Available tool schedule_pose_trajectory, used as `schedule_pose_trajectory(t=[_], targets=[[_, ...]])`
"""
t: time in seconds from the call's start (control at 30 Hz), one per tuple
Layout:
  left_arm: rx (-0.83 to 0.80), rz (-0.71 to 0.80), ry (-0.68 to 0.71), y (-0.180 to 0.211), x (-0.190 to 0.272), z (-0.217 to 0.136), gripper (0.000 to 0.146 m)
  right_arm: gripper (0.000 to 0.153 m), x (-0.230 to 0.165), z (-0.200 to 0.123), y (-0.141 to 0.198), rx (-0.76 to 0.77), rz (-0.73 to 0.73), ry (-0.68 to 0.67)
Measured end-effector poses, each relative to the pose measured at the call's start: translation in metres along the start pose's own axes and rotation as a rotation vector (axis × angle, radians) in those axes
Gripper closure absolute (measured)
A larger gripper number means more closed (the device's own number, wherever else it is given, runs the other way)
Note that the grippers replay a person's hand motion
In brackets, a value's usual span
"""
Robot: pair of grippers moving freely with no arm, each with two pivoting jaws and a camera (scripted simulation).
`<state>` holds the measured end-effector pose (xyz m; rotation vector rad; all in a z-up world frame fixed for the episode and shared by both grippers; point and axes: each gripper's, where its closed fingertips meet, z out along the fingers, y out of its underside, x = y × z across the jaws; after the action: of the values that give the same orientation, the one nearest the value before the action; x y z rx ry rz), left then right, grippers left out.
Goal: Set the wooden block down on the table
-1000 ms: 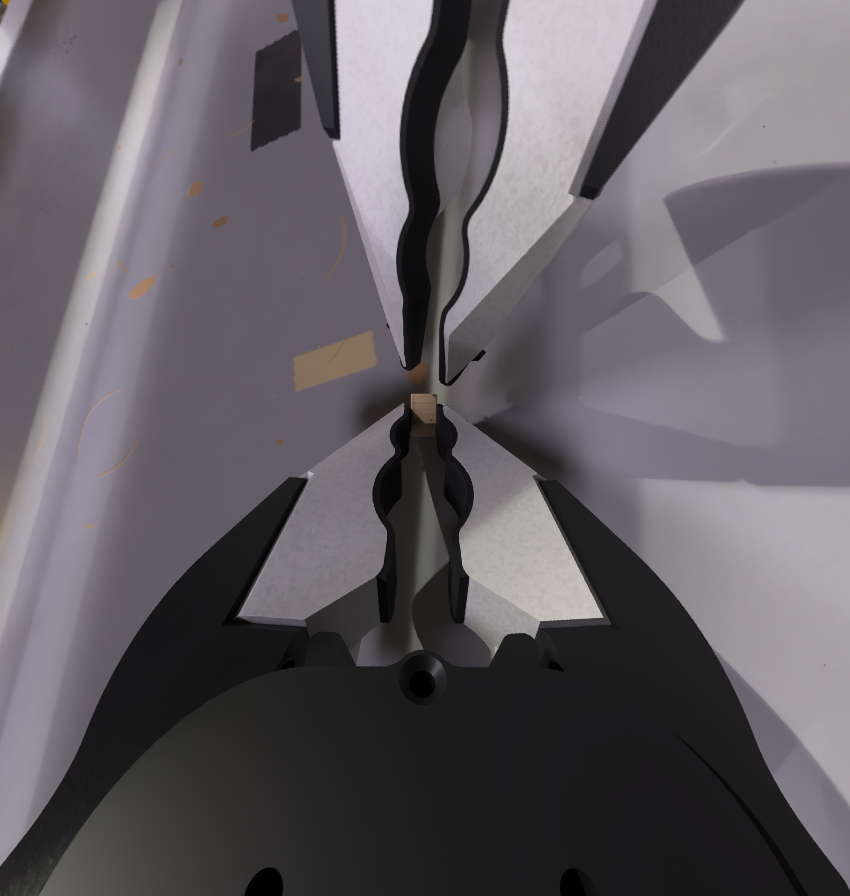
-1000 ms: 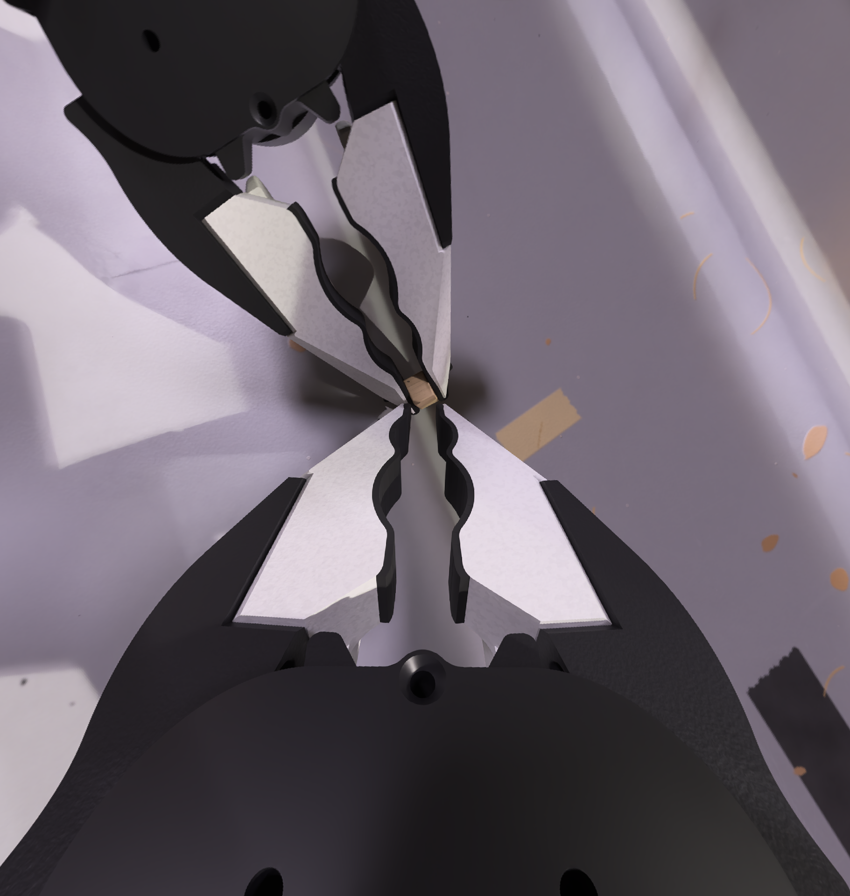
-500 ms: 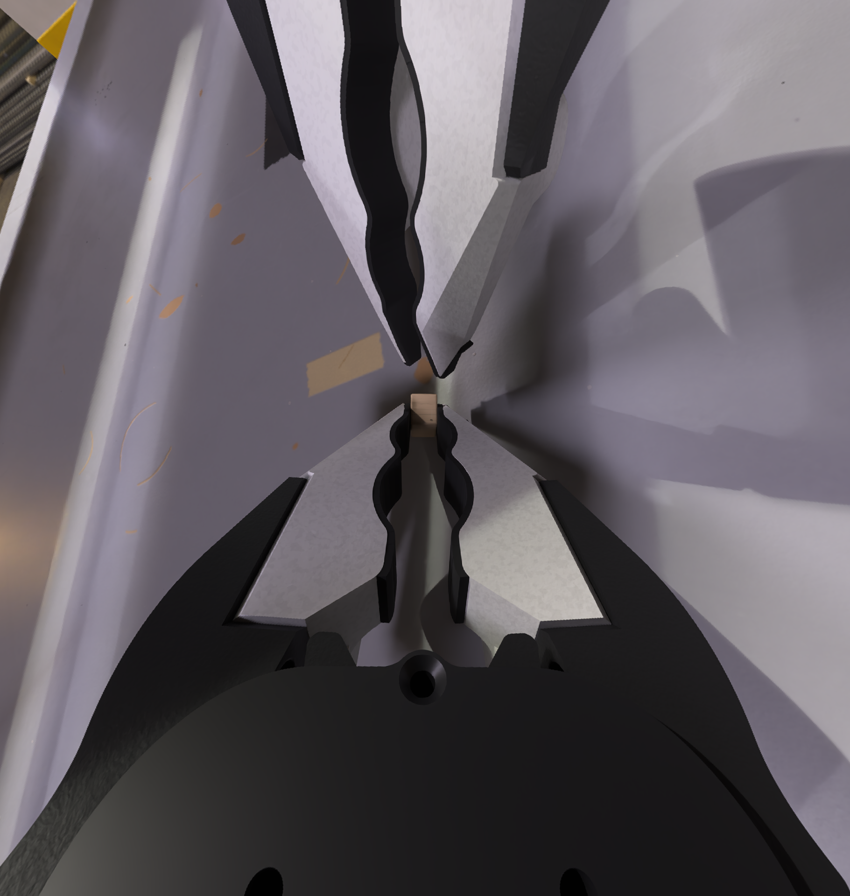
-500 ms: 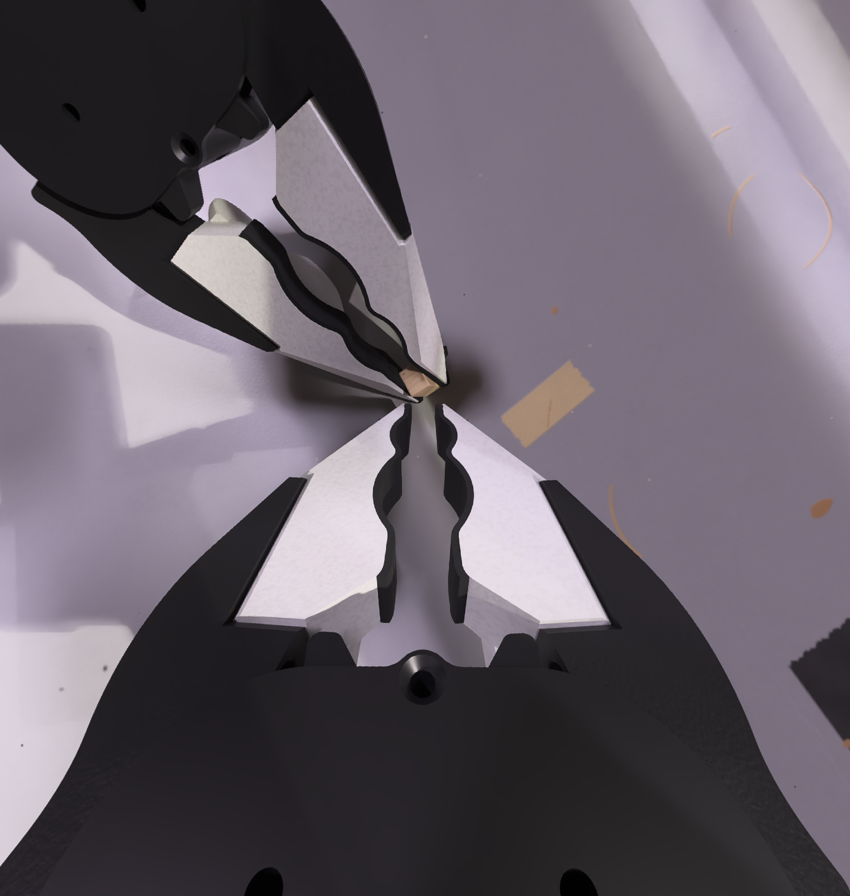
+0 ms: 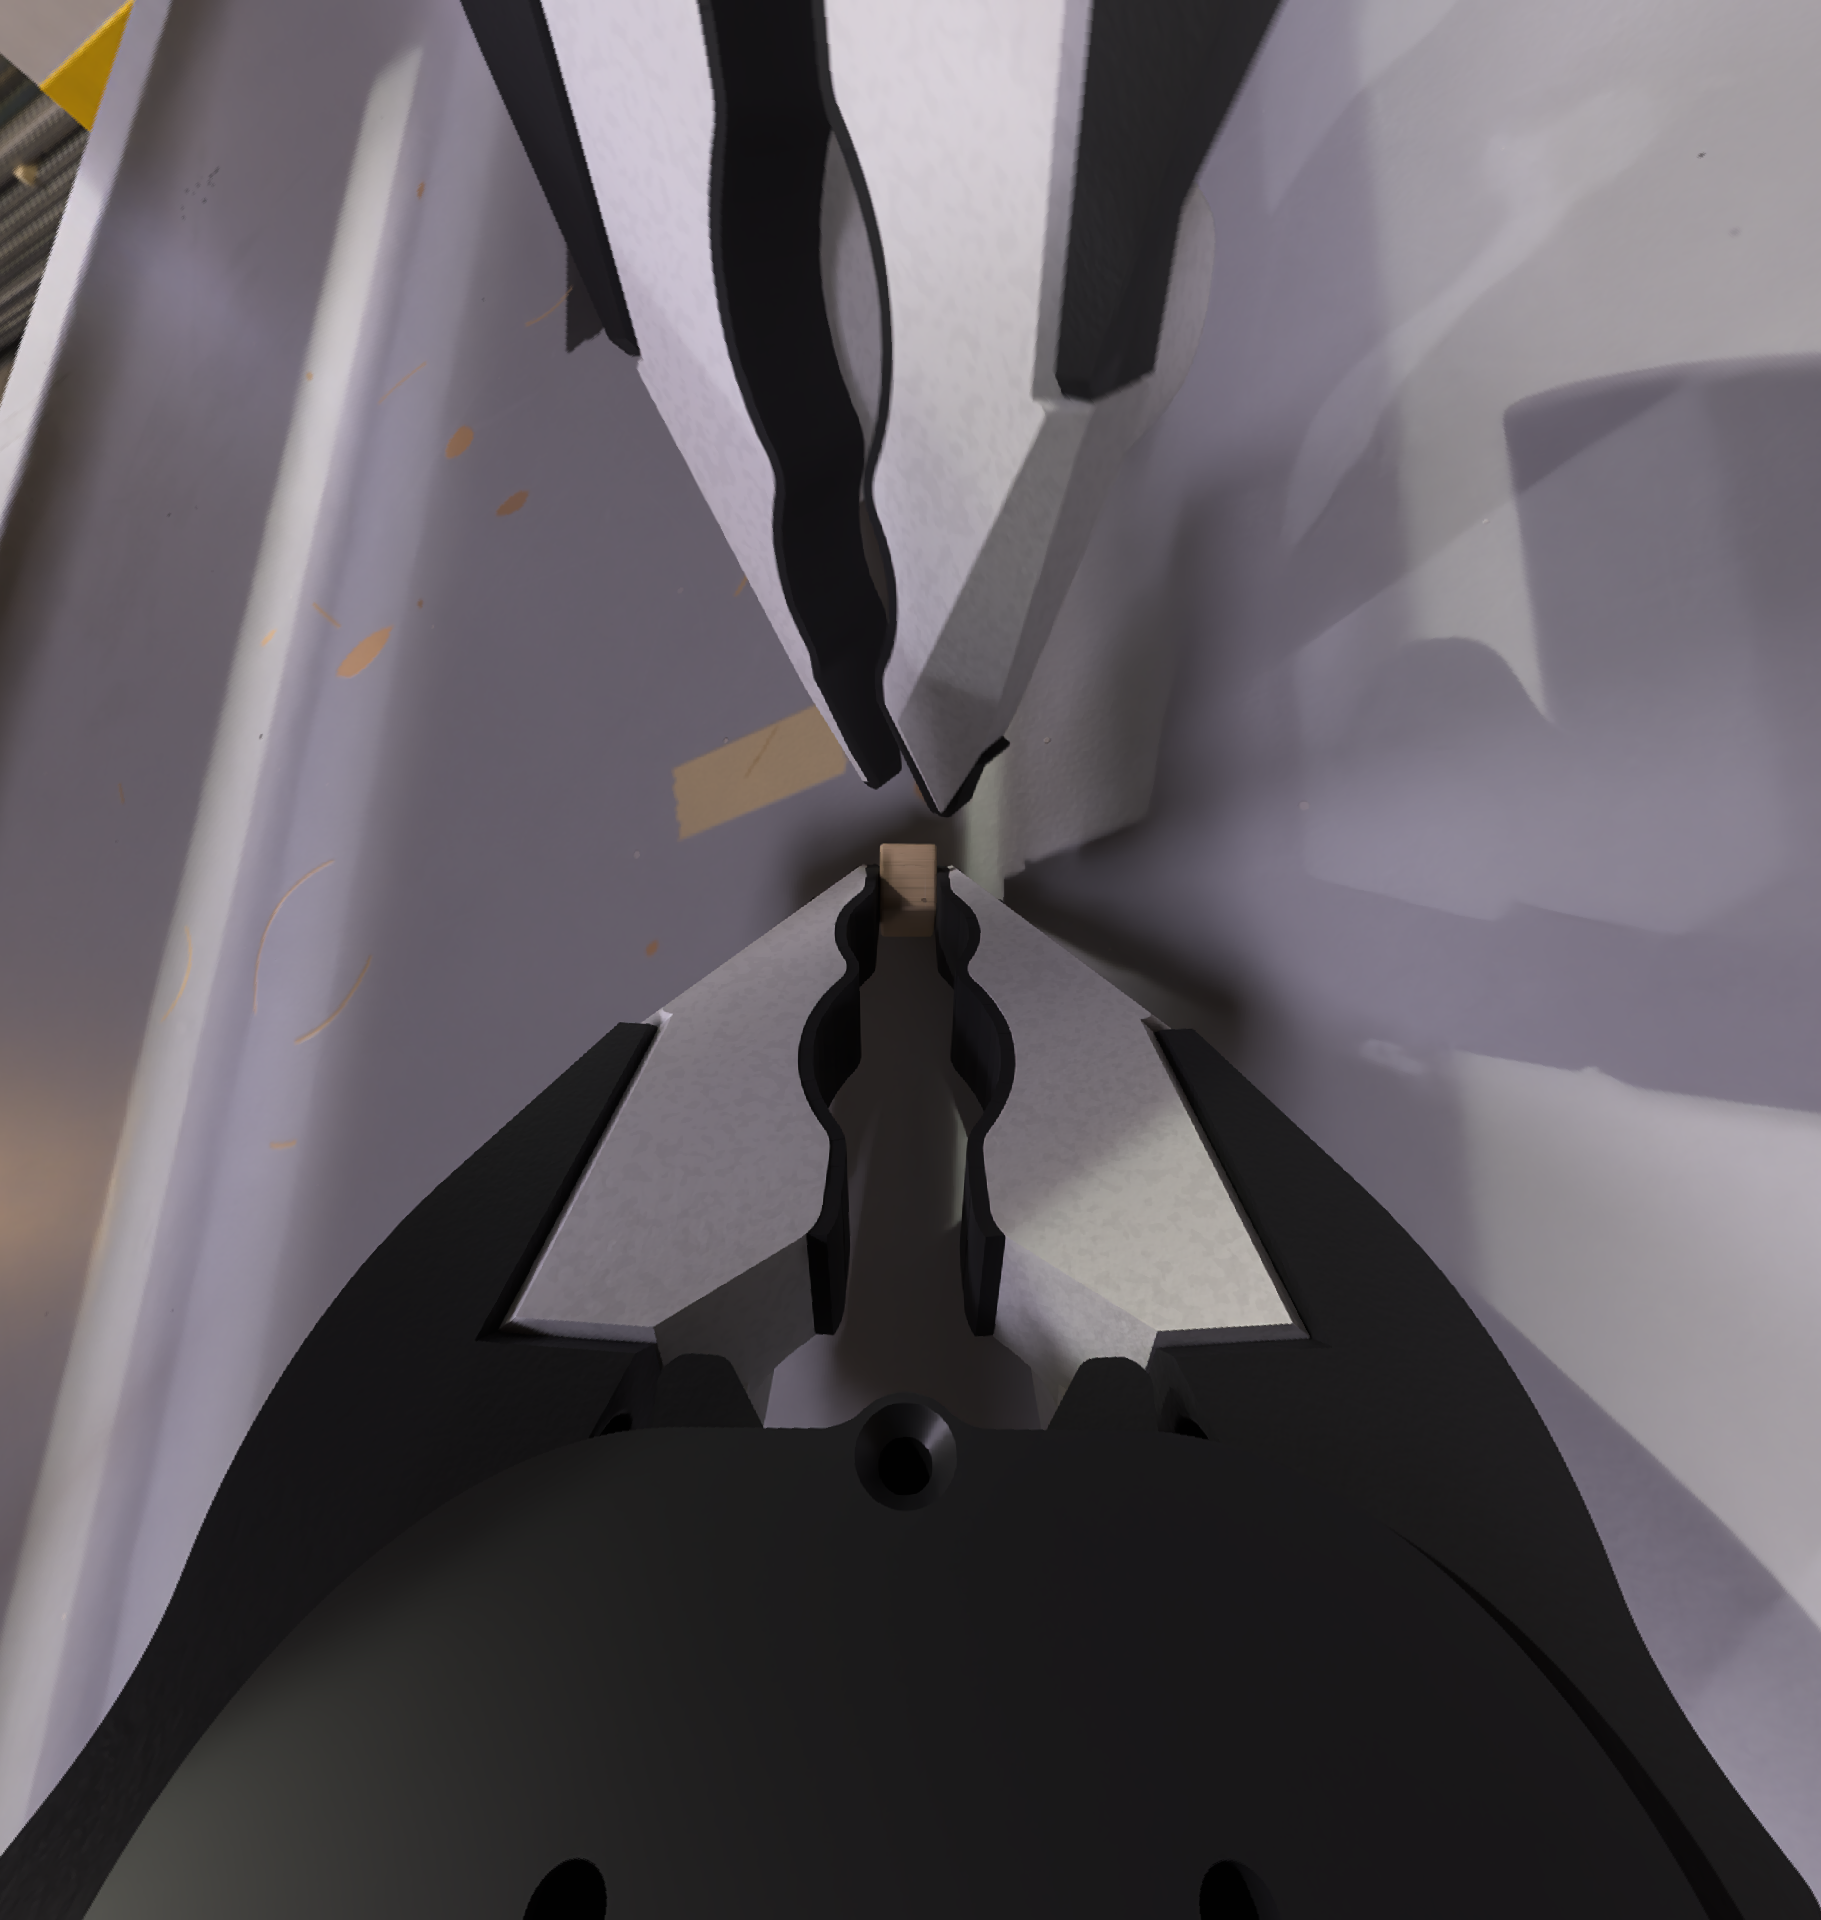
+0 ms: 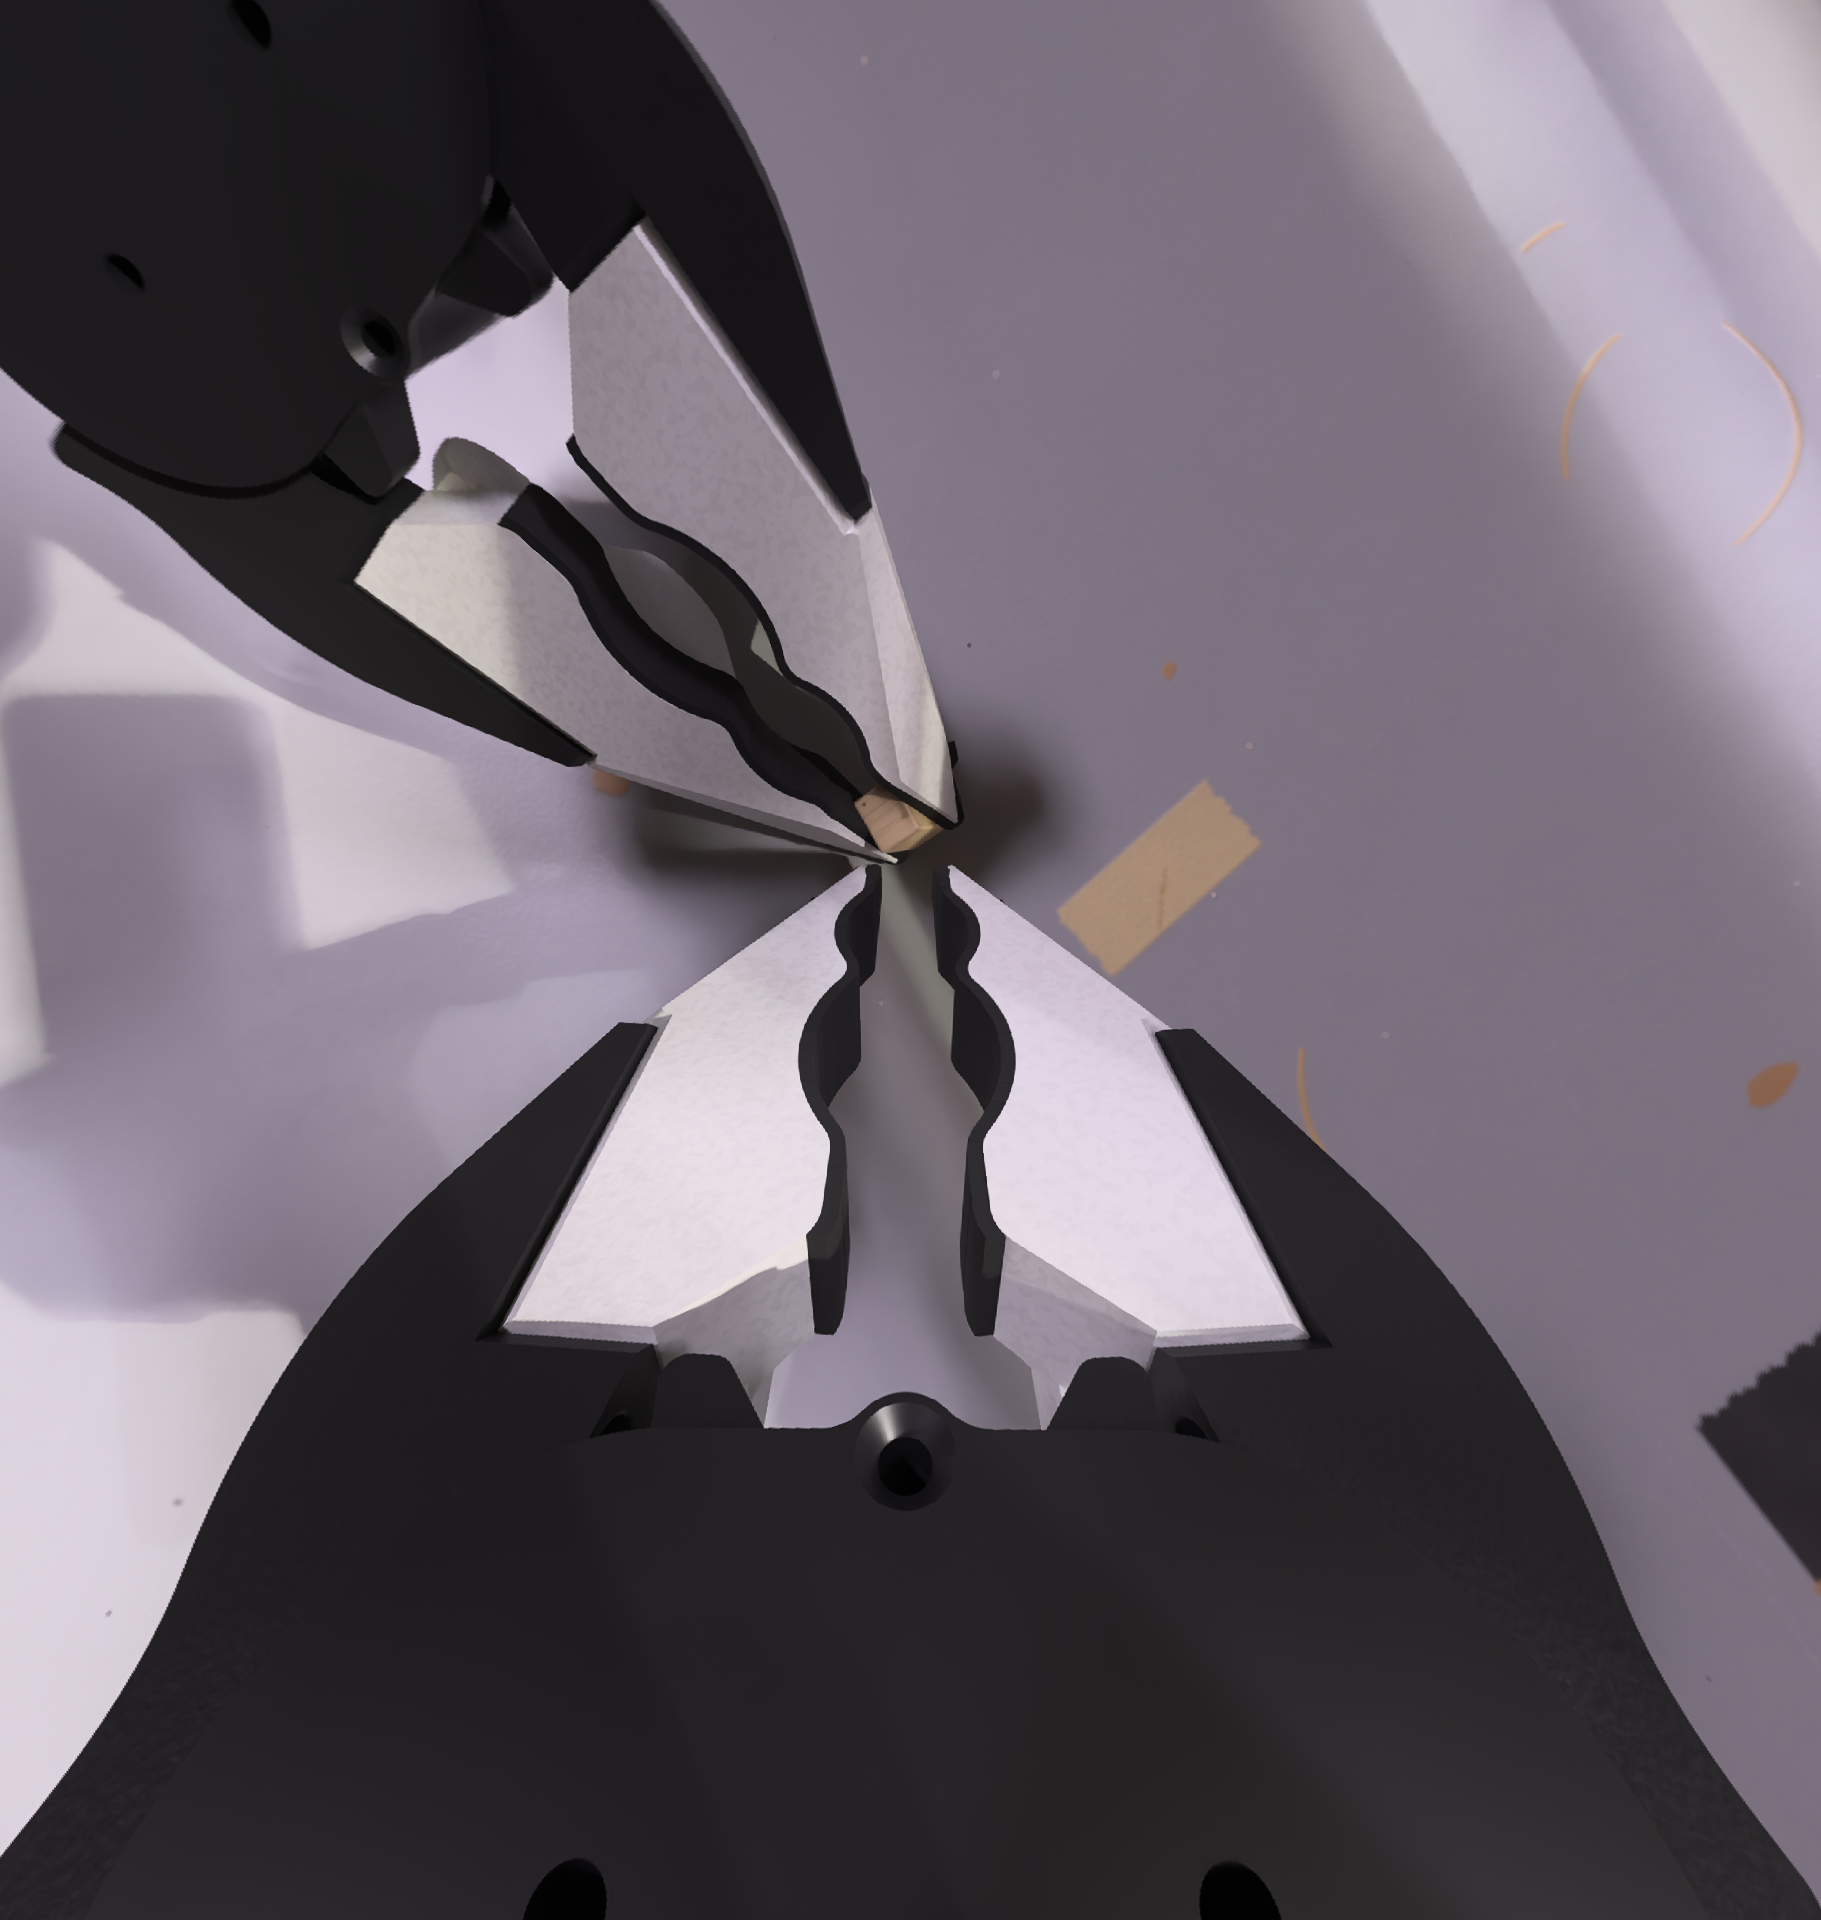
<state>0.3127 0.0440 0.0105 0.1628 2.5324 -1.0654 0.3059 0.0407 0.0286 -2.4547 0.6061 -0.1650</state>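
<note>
A small wooden block [image 5: 908,888] is pinched between the fingertips of my left gripper [image 5: 908,873], low over the pale grey table [image 5: 1508,1195]. I cannot tell whether it touches the table. In the right wrist view the left gripper [image 6: 911,826] comes in from the upper left with the block [image 6: 893,821] at its tip. My right gripper [image 6: 908,873] faces it tip to tip, just short of the block. Its fingers stand a narrow gap apart with nothing between them. It also shows in the left wrist view [image 5: 916,790].
A strip of tan tape [image 6: 1160,878] lies on the table beside the tips, also in the left wrist view [image 5: 755,774]. A black tape strip [image 6: 1799,1455] lies at the right. Small tan flecks [image 5: 366,649] dot the table. The table's edge [image 5: 44,343] runs along the upper left.
The two grippers have swung relative to each other: in the right wrist view the left gripper now leans further left. The block has stayed in the left gripper's tips. The right gripper's tips stand slightly farther from it.
</note>
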Motion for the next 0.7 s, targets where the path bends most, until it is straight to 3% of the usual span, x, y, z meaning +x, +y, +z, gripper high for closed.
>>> schedule_pose_trajectory(t=[0.13, 0.27, 0.7], targets=[[0.004, -0.010, 0.018, -0.0001, 0.0000, 0.0004, 0.137, 0.143, 0.0017, -0.0093, -0.0067, 0.039, -0.065, 0.003], [0.006, -0.022, 0.040, -0.0001, 0.0001, 0.0006, 0.137, 0.153, 0.0003, -0.0092, -0.0020, -0.026, -0.164, 0.004], [-0.020, -0.046, 0.079, -0.0004, 0.0007, 0.0012, 0.137, 0.153, 0.0038, -0.0038, 0.0026, -0.055, -0.204, 0.008]])
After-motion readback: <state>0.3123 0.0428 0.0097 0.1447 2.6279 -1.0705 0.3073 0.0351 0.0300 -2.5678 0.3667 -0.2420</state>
